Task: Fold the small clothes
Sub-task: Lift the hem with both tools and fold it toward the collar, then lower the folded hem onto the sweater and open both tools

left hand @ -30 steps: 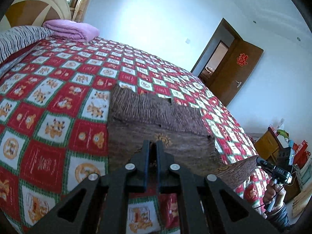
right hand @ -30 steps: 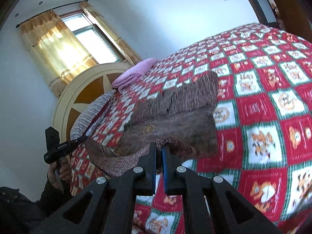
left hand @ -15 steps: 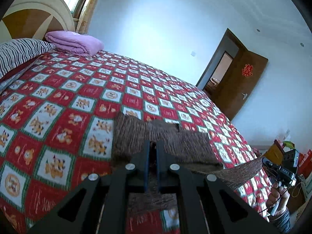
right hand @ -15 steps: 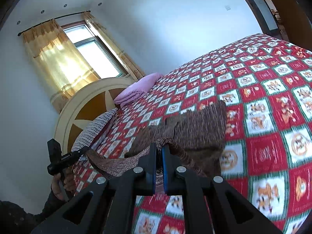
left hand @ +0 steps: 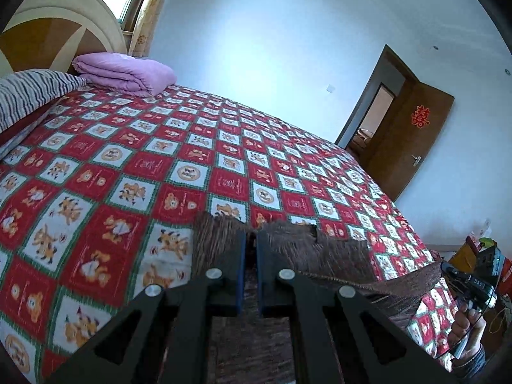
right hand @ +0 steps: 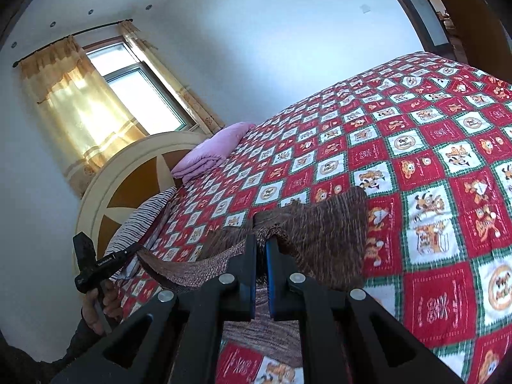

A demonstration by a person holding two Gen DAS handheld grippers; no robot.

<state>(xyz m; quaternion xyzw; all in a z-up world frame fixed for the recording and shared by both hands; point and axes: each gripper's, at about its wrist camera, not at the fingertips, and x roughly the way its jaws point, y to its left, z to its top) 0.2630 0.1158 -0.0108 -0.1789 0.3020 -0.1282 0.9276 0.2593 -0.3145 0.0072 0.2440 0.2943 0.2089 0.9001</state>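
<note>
Left wrist view looks along the left tongs [left hand: 250,249], whose blue pads sit nearly together, clamped on the near edge of a brown knit garment [left hand: 320,252]. From there the cloth runs taut to the right tongs [left hand: 448,267], seen at the far right in the person's hand [left hand: 465,324]. The right wrist view shows the mirror of this: the right tongs [right hand: 260,246] pinched on the same edge, with the left tongs [right hand: 128,251] off to the side gripping the other corner. Holding 2 corners apart like this keeps the lifted edge straight, so the fold should land square rather than bunched. The garment's far part lies flat on the quilt [left hand: 105,192] of the bed, near its foot edge, while the near part hangs raised between the tongs; it seems to be mid-fold, the lifted half likely meant to be carried over the resting half. A pink blanket [left hand: 124,73] and striped pillow [left hand: 28,91] lie well apart by the headboard [right hand: 128,185].
</note>
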